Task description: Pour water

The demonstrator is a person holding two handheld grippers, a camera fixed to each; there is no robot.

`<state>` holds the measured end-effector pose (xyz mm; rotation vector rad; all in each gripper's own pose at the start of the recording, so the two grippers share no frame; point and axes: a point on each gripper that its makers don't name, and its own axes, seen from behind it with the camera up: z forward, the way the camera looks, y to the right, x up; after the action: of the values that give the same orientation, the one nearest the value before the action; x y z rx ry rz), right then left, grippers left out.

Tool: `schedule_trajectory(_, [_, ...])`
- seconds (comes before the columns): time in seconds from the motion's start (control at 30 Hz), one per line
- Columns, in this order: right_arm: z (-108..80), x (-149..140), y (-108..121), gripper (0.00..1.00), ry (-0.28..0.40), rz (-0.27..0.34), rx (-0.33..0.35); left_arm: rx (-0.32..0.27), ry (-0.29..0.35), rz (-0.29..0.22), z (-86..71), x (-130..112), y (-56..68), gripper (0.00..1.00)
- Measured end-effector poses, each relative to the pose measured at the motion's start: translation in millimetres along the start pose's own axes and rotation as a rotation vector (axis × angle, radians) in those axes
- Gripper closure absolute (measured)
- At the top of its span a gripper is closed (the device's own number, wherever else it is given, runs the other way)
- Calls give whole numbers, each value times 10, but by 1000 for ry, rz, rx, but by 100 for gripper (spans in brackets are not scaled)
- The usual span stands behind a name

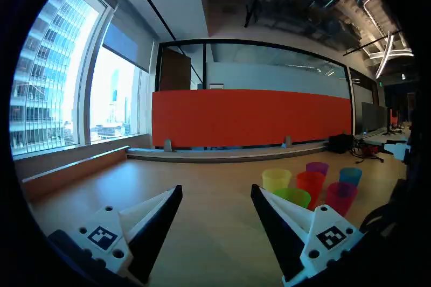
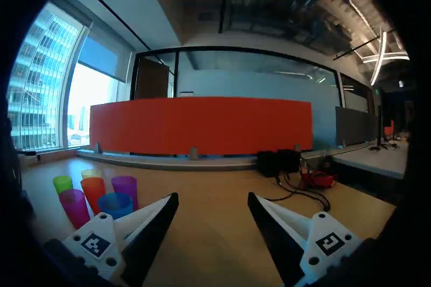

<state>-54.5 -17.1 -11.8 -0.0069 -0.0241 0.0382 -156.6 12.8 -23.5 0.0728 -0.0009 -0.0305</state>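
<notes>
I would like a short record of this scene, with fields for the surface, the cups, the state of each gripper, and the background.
surface: light wooden table
cups: six translucent plastic cups, upright, in one cluster: yellow cup, purple cup, blue cup, orange cup, green cup, pink cup
contents: cannot tell
left gripper: open, holding nothing, cups to its right
right gripper: open, holding nothing, cups to its left
background: orange partition panel, large windows
</notes>
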Motion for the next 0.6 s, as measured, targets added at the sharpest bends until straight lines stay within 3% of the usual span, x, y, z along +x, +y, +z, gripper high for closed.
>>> schedule_trajectory(0.6, [18,7,-2,0,-1,-1,-1,0,0,0,-4,4,-3,6])
